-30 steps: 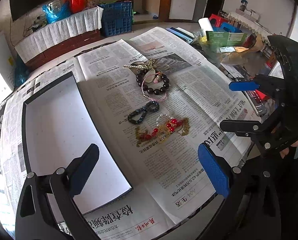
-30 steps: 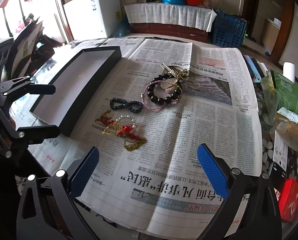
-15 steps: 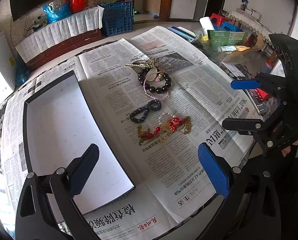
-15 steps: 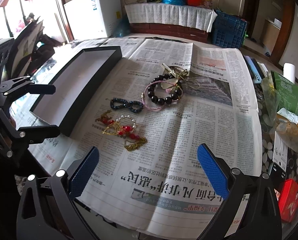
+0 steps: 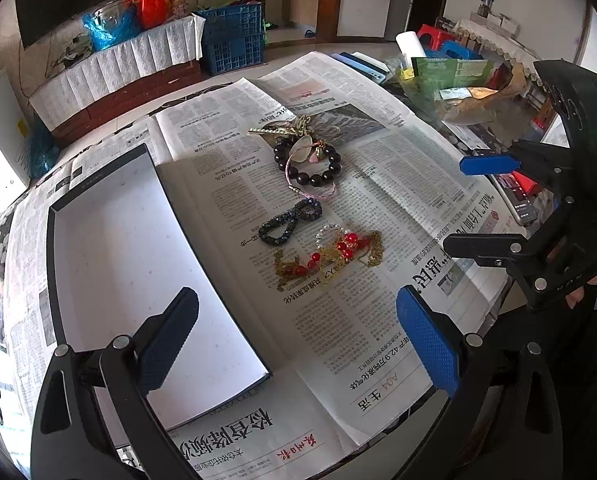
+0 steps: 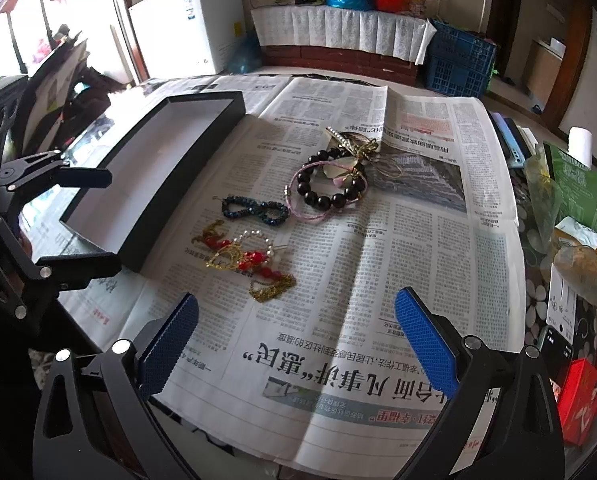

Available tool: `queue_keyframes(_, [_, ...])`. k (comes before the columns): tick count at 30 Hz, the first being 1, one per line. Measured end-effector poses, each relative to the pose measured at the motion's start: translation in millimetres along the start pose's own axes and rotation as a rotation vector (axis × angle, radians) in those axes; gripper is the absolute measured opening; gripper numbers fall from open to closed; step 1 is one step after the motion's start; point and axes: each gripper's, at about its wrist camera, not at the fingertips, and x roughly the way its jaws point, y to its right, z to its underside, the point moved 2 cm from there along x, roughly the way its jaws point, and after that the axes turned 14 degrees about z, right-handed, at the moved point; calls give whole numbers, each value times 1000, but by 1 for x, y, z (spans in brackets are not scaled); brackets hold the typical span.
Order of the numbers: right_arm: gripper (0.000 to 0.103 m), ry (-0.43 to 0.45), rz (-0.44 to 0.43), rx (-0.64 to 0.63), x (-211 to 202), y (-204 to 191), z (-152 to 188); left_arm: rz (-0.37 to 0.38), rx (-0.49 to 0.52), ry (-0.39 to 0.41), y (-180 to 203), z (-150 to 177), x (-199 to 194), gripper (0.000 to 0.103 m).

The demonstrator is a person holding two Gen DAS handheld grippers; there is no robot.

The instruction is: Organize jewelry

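- Left wrist view: my left tongs (image 5: 296, 340) hang spread wide, gripping nothing, above the newspaper (image 5: 378, 208) that covers the surface.
- One left pad sits over the near corner of the black tray (image 5: 110, 248), whose white floor is bare.
- Just right of the tray, the dark blue beaded bracelet (image 5: 290, 222) lies twisted into a figure eight on the paper.
- Nearer to me, touching it or nearly so, the gold chains with red beads (image 5: 330, 254) lie in a tangle.
- Farther back, the black bead bracelet (image 5: 310, 160) rests with a pink cord and gold pieces bunched at its far side.
- Right wrist view: my right tongs (image 6: 296, 340) are spread wide too, empty, hovering above the near headline.
- From here the gold and red tangle (image 6: 246, 258) lies closest, ahead and a little left of my pads.
- My right tongs (image 5: 486, 204) also show at the surface's right edge in the left view, a hand (image 5: 594, 280) behind them.
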Motion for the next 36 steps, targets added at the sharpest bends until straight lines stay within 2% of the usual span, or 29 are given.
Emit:
queue_keyframes(15, [100, -1, 4, 0, 0, 0, 0, -7, 51, 13, 6, 1, 2, 96])
queue_keyframes(24, [100, -9, 16, -4, 2, 2, 0, 68, 20, -27, 4, 3, 18, 61])
queue_keyframes(29, [100, -12, 17, -1, 3, 3, 1, 87, 49, -82, 9, 5, 41, 51])
queue_keyframes(31, [100, -12, 17, -2, 3, 3, 1, 111, 56, -106, 9, 5, 51, 40])
queue_keyframes(36, [100, -15, 19, 0, 4, 4, 2, 132, 36, -158, 3, 3, 74, 28])
